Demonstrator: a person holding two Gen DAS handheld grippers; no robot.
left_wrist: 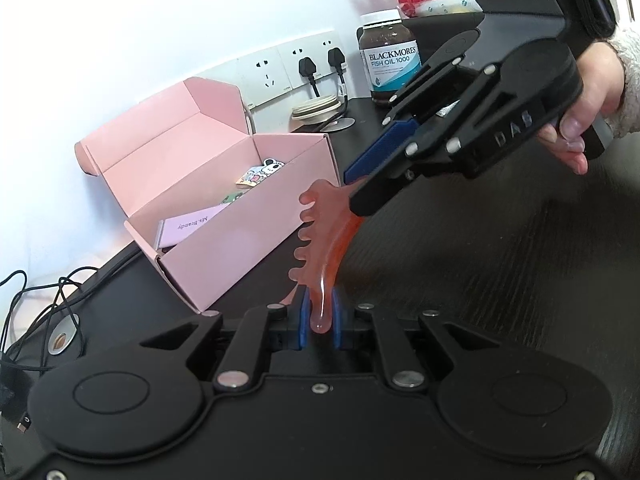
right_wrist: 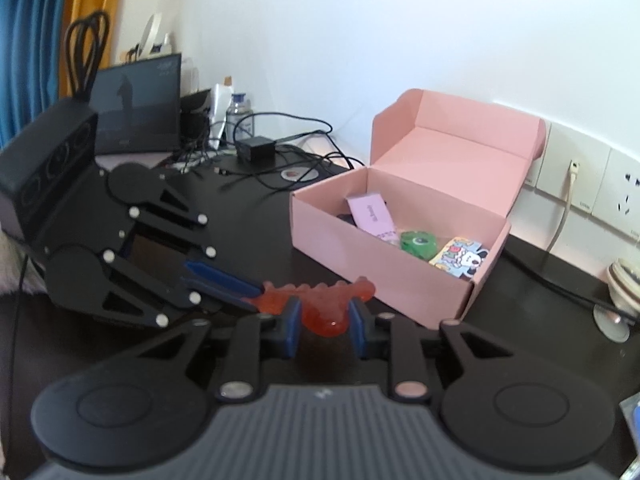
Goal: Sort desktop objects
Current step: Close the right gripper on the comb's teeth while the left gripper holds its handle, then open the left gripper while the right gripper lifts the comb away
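**While both claws clamp one comb**

While the left gripper (left_wrist: 319, 322) pinches the comb (left_wrist: 320, 240) by its handle tip, the right gripper (right_wrist: 325, 322) is clamped on the comb's other end, so the comb spans between the two, held above the desk (left_wrist: 500, 260). Its teeth point toward the pink box (left_wrist: 248, 216), which stands open just beside it. Inside the box lie a card (right_wrist: 370, 216), a green toy (right_wrist: 416, 242) and a sticker (right_wrist: 460, 258). Behind the box stands a bottle (left_wrist: 388, 60).
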